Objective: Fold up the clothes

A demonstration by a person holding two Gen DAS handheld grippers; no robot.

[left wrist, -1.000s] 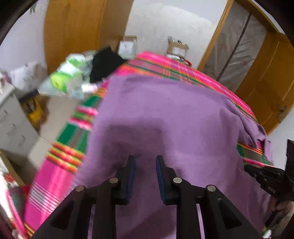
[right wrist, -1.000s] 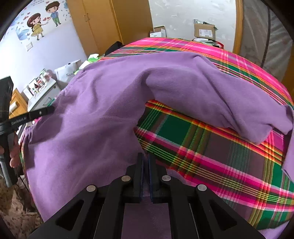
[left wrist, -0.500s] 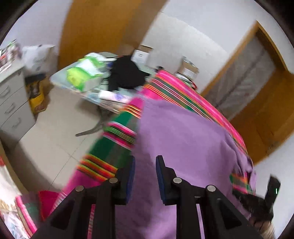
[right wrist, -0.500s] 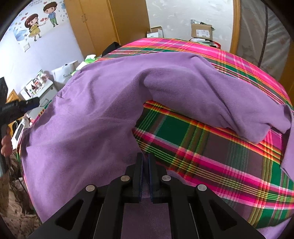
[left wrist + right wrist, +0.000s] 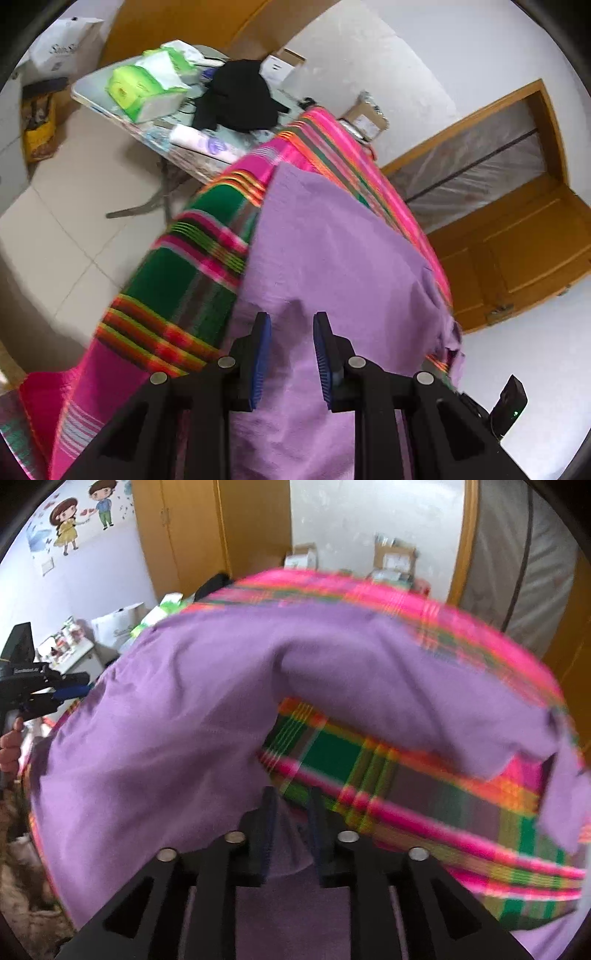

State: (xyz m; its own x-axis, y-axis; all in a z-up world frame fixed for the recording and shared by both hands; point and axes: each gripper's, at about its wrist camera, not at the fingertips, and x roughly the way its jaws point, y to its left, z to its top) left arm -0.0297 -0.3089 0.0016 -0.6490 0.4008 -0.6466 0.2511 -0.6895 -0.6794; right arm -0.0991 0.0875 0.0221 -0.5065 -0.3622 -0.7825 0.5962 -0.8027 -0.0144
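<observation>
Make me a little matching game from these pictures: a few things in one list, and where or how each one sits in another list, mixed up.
Things:
1. purple garment
2. plaid blanket
3. black cloth
4. green tissue pack

Places:
a. near the side table's end
b. spread over the blanket
c. heaped on the side table, near the bed
d. covering the bed

Pairs: 1-b, 2-d, 3-c, 4-a

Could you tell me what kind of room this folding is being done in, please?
Probably a bedroom at home, possibly a child's: a purple garment is spread on a plaid blanket, wooden wardrobe doors stand behind, and a cartoon wall sticker of two children decorates the wall.
</observation>
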